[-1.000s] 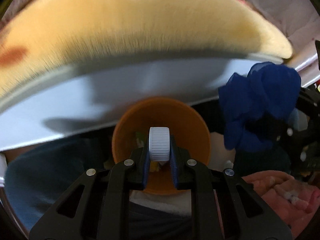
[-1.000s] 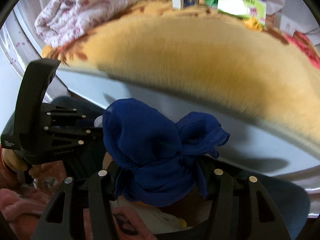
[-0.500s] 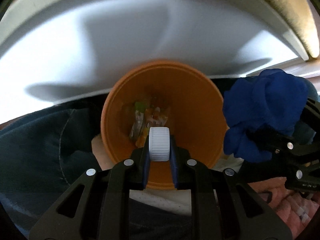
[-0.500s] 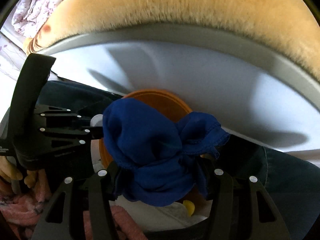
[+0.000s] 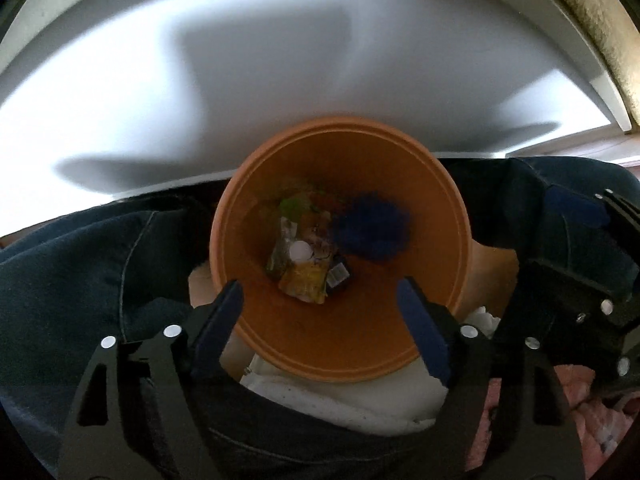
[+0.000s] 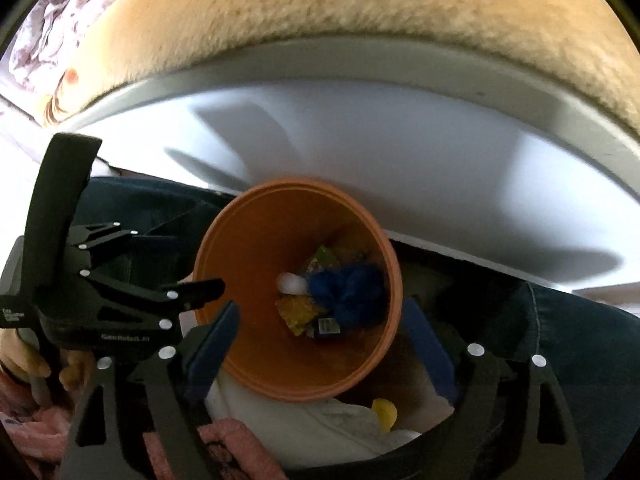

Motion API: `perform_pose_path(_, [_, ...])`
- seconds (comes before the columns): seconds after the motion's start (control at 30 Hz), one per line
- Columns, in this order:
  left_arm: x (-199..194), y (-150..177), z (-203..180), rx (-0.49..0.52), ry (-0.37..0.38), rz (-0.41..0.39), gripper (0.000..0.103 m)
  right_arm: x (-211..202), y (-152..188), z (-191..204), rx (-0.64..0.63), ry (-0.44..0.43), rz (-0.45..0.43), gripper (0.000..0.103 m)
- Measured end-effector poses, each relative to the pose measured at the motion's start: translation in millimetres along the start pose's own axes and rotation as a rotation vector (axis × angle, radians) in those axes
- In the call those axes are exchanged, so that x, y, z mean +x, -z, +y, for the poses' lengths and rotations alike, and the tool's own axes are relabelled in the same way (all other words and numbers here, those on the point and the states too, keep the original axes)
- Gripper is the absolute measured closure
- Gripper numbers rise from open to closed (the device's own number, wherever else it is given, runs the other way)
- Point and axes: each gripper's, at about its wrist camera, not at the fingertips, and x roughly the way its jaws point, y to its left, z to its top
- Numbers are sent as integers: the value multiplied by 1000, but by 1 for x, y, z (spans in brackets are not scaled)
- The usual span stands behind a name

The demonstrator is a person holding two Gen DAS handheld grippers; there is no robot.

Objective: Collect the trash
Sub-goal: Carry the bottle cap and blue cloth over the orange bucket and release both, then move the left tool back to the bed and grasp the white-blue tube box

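Note:
An orange bin point(image 5: 340, 344) point(image 6: 256, 264) stands below both grippers, between the person's legs. At its bottom lie a white bottle cap point(image 5: 300, 251) point(image 6: 291, 283), a crumpled blue cloth point(image 5: 372, 232) point(image 6: 348, 292) and several wrappers point(image 5: 304, 276) point(image 6: 296, 312). My left gripper point(image 5: 320, 300) hangs over the bin's near rim, its jaws opening, with nothing between them. My right gripper point(image 6: 320, 320) is over the bin too, jaws opening and empty. The left gripper point(image 6: 200, 290) also shows at the left of the right wrist view.
A white bed frame point(image 5: 200, 80) point(image 6: 440, 152) with a tan fuzzy blanket point(image 6: 340, 4) rises just behind the bin. Dark jeans legs point(image 5: 80, 264) point(image 6: 580, 332) flank the bin. White cloth point(image 6: 320, 420) and a pink fuzzy fabric point(image 6: 236, 440) lie near the bin's base.
Both grippers sank toward the bin, then opened. The white cap left the left gripper and the blue cloth left the right one; both now lie inside the bin.

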Motion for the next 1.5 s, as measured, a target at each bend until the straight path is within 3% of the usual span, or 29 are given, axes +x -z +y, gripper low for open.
perform_pose_path(0.33, [-1,1,-1,-8,-14,6,23,-9,-2,-7,26,4,-13,20])
perform_pose_path(0.6, [-17,4,-5,25,-33,-38,23,-29,3,-5,19,1,-58,19])
perform_pose_path(0.73, [-45,5,-18,125,-69,-127,23,-51,-2,-1,15,-11,-107,19])
perform_pose_path(0.83, [-81,4,-25,184,-37,-221,23,-81,-7,2,-1,-22,-179,18])
perform_pose_path(1.07, [-162,-13,-21,202,-24,-476,18,-155,-27,2,-18,14,-399,12])
perform_pose_path(1.3, [-200,-73,-13,185,-126,-652,17,-179,-45,-16,24,45,-517,10])
perform_pose_path(1.4, [-207,-111,-15,186,-149,-683,17,-183,-52,-27,44,64,-533,9])
perform_pose_path(1.5, [-210,-147,-10,164,-114,-687,17,-184,-59,-37,71,65,-547,7])
